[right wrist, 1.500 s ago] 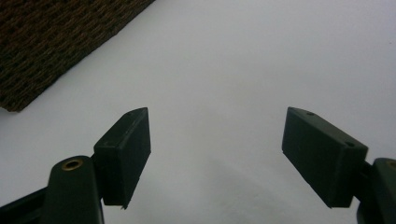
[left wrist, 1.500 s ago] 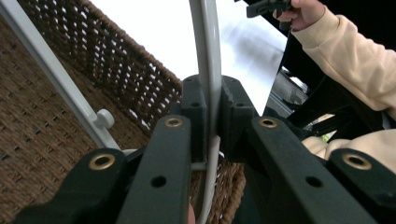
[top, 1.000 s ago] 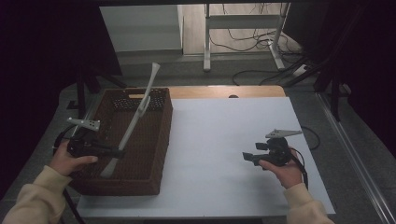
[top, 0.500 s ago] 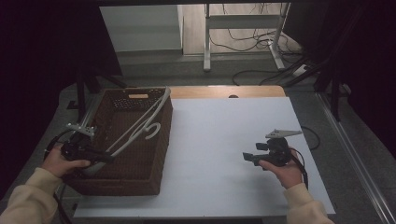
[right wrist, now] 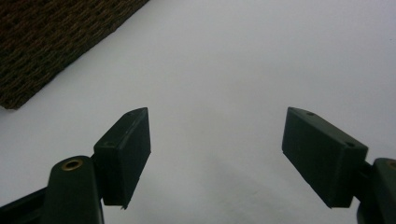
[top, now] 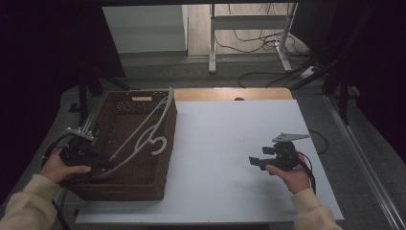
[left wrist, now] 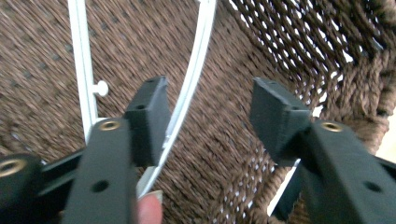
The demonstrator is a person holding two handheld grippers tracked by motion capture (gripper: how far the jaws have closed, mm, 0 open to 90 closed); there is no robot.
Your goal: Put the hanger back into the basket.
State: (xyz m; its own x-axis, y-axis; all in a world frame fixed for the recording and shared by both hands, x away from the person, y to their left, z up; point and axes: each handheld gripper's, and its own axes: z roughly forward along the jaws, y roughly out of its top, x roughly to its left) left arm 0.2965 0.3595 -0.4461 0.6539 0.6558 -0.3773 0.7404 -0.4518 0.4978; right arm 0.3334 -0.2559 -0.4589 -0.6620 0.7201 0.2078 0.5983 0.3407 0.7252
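The left gripper [left wrist: 205, 116] has just been opening its jaws, releasing the white hanger [top: 143, 136] into the wicker basket [top: 143, 184] at the desk's left edge. Next, I judge, it lifts clear; the right gripper [right wrist: 217, 149] waits spread, holding nothing.

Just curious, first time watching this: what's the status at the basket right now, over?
Left gripper jaws just opened, off the hanger. Hanger lies in the basket, top on the far rim. Right gripper open over the table. Nothing in the way.
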